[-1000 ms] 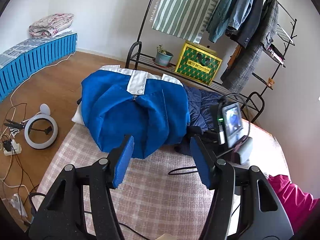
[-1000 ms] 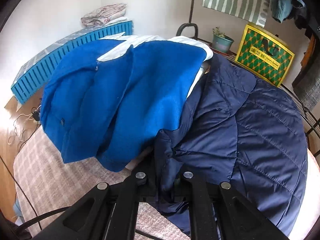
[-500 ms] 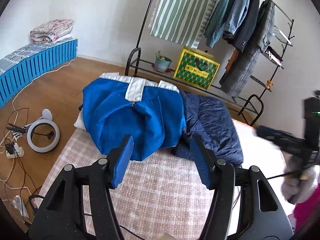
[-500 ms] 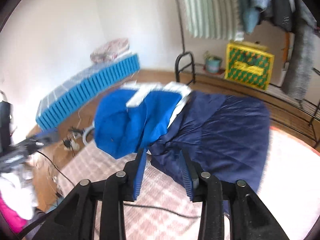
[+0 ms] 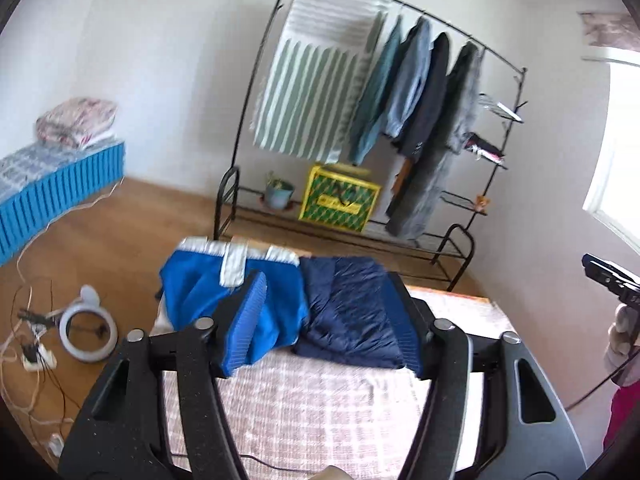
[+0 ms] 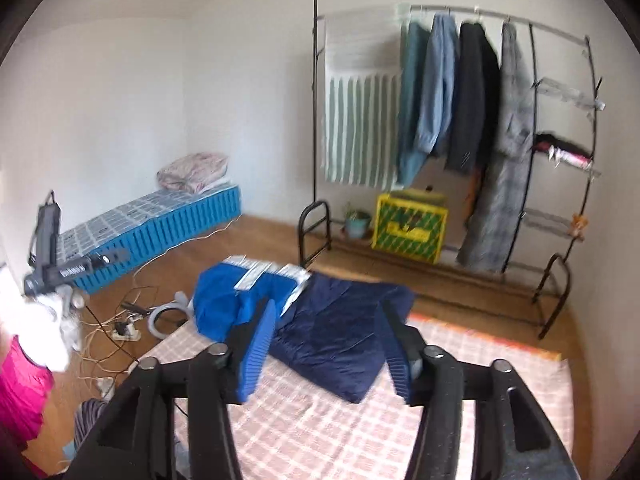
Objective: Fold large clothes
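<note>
Left wrist view shows the left gripper with jaws just widened and empty, high above the checked mat. The right gripper, also just opened and empty, hangs over bare mat. The folded navy quilted jacket lies at the mat's far edge, touching the folded blue jacket.

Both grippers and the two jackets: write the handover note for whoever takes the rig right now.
Left gripper: open, empty, raised over the mat; jaws just opened further.
Right gripper: open, empty; its jaws have just been opening, nothing between them.
Blue jacket and navy jacket lie folded side by side at the mat's far end, edges touching.
Done: both look folded and released.
Left: perhaps tidy the navy jacket's edge; otherwise fetch the next garment. Whether more needs folding is not clear.
</note>
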`<state>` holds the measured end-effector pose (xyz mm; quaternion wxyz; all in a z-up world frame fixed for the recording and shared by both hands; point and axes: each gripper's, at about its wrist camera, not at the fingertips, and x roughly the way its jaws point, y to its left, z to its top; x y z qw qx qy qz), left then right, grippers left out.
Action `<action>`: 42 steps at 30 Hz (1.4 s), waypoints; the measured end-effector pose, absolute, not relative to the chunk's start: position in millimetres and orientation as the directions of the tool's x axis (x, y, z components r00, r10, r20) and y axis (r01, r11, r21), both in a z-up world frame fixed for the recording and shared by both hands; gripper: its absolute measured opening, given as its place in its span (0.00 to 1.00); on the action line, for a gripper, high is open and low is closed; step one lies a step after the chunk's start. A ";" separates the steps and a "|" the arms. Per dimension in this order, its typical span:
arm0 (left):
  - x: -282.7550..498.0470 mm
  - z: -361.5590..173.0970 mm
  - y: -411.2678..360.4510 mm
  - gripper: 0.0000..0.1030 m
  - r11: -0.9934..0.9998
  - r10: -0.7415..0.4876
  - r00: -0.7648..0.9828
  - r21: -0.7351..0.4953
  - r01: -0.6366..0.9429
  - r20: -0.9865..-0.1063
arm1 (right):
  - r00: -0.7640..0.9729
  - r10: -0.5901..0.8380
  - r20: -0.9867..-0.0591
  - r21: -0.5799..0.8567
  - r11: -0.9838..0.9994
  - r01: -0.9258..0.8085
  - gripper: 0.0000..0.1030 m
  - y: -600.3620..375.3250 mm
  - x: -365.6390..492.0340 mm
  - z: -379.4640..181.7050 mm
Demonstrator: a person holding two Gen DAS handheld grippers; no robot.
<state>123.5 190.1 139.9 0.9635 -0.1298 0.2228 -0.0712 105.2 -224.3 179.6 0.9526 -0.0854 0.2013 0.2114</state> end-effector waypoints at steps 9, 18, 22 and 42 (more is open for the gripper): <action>221.3 51.1 134.5 0.77 0.967 -0.202 0.794 -0.247 0.068 -0.573 | 0.767 0.367 -0.526 0.084 0.920 -0.383 0.63 -251.4 177.5 96.4; 346.0 -85.4 106.3 0.46 0.939 -0.231 0.658 -0.342 -0.042 -0.717 | 0.649 0.386 -0.656 0.250 0.922 -0.296 0.64 -264.9 293.9 -37.7; 375.5 -133.2 103.8 0.46 0.933 -0.191 0.633 -0.339 -0.122 -0.751 | 0.612 0.423 -0.668 0.327 0.906 -0.269 0.69 -271.0 340.2 -75.7; 306.0 -182.3 138.3 0.63 0.840 -0.226 0.653 -0.484 -0.246 -0.723 | 0.398 0.626 -0.671 0.552 0.780 -0.296 0.94 -257.1 433.5 -201.7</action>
